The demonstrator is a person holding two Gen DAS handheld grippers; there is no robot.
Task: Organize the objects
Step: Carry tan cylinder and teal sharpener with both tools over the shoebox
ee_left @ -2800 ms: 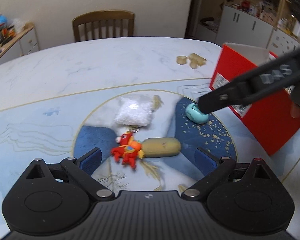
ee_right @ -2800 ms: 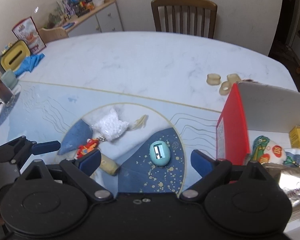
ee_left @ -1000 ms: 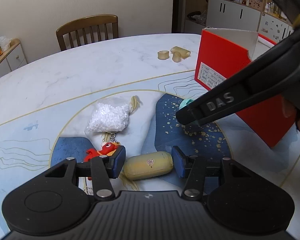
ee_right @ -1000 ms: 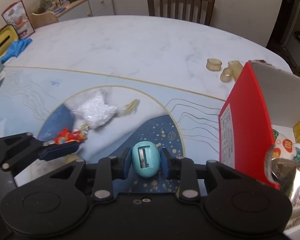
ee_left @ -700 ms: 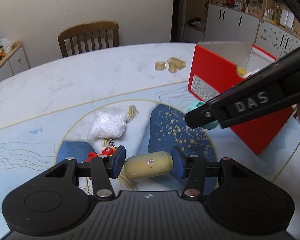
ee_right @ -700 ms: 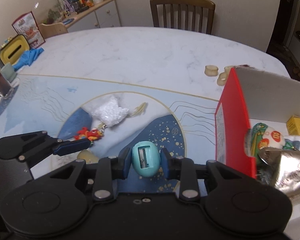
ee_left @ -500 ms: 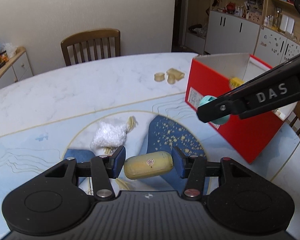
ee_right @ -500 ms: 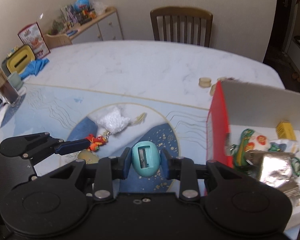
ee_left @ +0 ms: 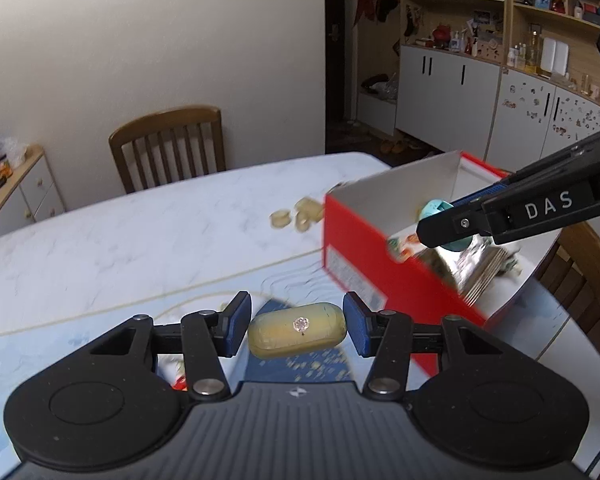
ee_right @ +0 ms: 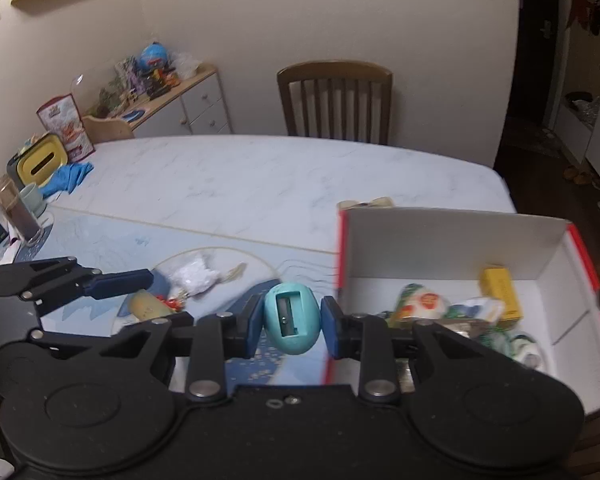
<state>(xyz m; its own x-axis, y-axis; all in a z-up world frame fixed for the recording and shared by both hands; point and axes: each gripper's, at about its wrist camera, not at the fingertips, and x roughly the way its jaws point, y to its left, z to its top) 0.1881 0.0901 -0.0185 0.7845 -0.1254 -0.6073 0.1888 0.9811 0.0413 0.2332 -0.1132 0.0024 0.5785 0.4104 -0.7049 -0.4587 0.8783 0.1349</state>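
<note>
The right gripper (ee_right: 292, 327) clamps a teal egg-shaped sharpener (ee_right: 292, 319) between its blue fingers (ee_right: 249, 330), beside the red box (ee_right: 452, 236). At left, the left gripper (ee_right: 138, 280) hangs above the surface (ee_right: 260, 184).

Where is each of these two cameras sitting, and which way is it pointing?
Left wrist view: sits on the left tool, looking along its fingers at the pale yellow capsule-shaped case they clamp; the right tool crosses in at the right.
Right wrist view: sits on the right tool, looking over the teal egg-shaped pencil sharpener it grips; the left tool shows at the left.
Both share the red box, marble table and wooden chair.
</note>
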